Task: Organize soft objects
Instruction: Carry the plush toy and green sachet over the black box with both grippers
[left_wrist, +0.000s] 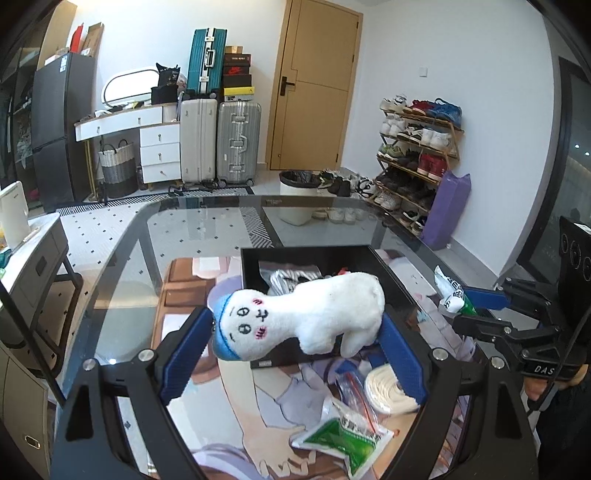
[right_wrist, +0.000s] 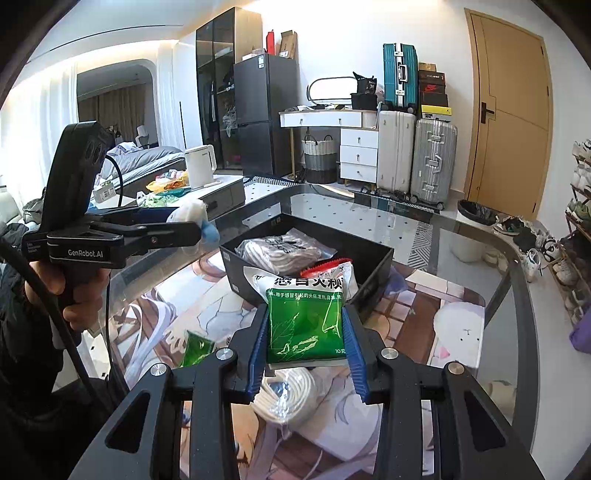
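My left gripper (left_wrist: 295, 318) is shut on a white plush toy (left_wrist: 306, 317) with a blue cap and a stitched face, held sideways between the blue pads. It hangs above the near edge of an open black box (left_wrist: 314, 254) on the glass table. My right gripper (right_wrist: 306, 311) is shut on a green and white sachet (right_wrist: 304, 321), upright just in front of the black box (right_wrist: 373, 273). The right gripper (left_wrist: 460, 310) also shows at the right edge of the left wrist view. The left gripper (right_wrist: 195, 229) with the plush toy (right_wrist: 199, 216) appears at left in the right wrist view.
The box holds a bagged striped fabric (right_wrist: 280, 251) and a red-topped packet (right_wrist: 325, 264). On the printed mat lie a bagged white coil (right_wrist: 288, 391) and another green sachet (right_wrist: 197, 347). A person's hand (right_wrist: 83, 295) grips the left handle. Suitcases, a bin and a shoe rack stand beyond the table.
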